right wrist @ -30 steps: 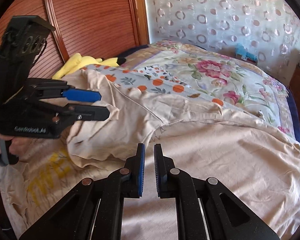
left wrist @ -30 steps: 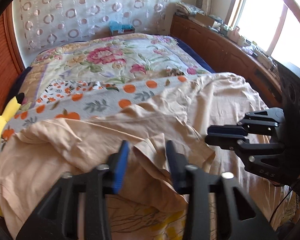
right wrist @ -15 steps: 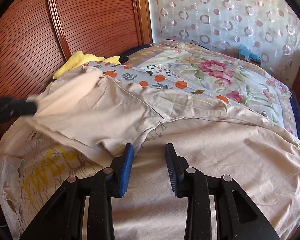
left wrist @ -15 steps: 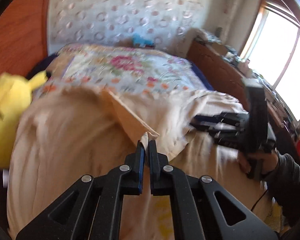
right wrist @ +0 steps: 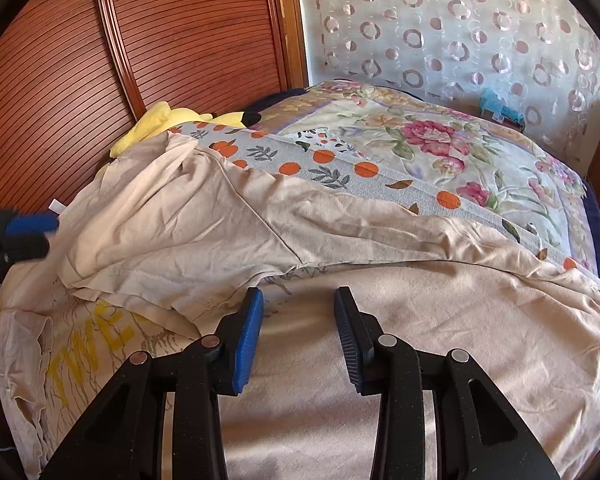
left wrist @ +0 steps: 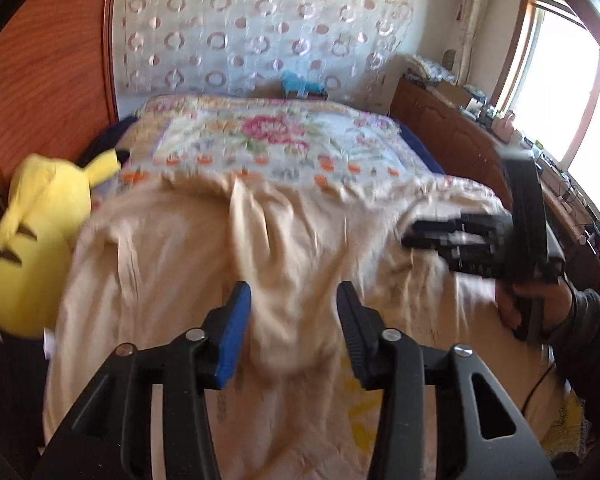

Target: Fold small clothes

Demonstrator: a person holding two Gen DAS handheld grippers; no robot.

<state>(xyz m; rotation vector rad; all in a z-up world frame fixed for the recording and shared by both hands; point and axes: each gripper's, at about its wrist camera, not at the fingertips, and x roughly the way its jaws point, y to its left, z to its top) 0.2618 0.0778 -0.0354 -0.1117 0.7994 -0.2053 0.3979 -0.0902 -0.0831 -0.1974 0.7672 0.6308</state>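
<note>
Yellow plush toy [left wrist: 40, 236] beside beige shirt [right wrist: 380, 340], floral quilt [right wrist: 440, 140], possibly touching

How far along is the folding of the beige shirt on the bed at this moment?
Done: one side of the beige cotton T-shirt with yellow lettering lies folded over its printed front. In hand: nothing; the left gripper is opening above the folded flap, not pinching it, and the right gripper is open over flat cloth. Left: the shirt's other side is unfolded and spread wide, and no compact bundle exists yet on the floral quilt.
</note>
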